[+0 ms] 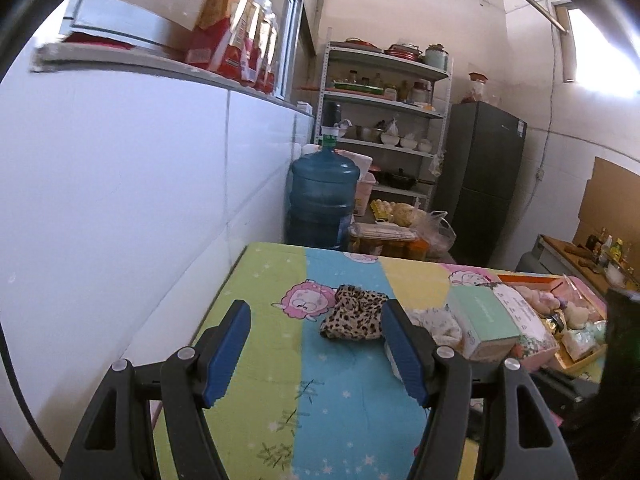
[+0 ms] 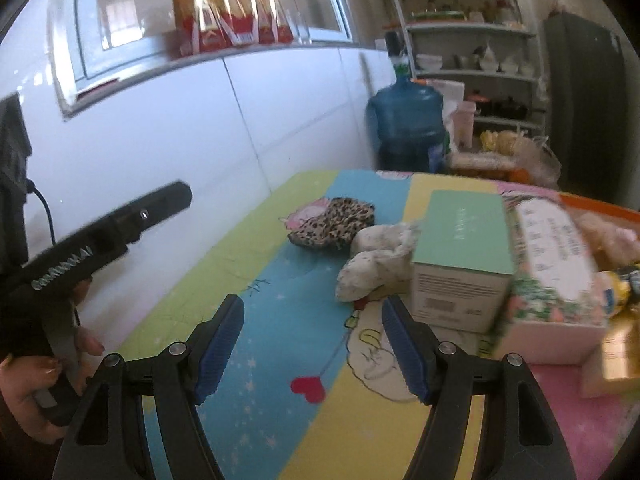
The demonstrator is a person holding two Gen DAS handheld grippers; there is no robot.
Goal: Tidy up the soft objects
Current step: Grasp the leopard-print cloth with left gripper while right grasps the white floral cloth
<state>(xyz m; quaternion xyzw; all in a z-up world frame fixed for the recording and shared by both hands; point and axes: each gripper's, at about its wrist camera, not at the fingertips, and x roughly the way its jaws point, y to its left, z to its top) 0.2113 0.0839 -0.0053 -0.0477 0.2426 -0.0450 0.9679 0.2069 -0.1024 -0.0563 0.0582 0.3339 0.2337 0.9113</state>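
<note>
leopard cloth [image 1: 353,313] just beyond open left gripper [image 1: 316,350]

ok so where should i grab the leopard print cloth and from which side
Take the leopard print cloth by its bunched-up near edge, probably coming in from the front and slightly above with the left gripper, whose open jaws already line up with it. It lies crumpled in a low heap on the striped sheet, so the raised folds give something to pinch. Its right side is crowded by the white fluffy cloth.
</note>
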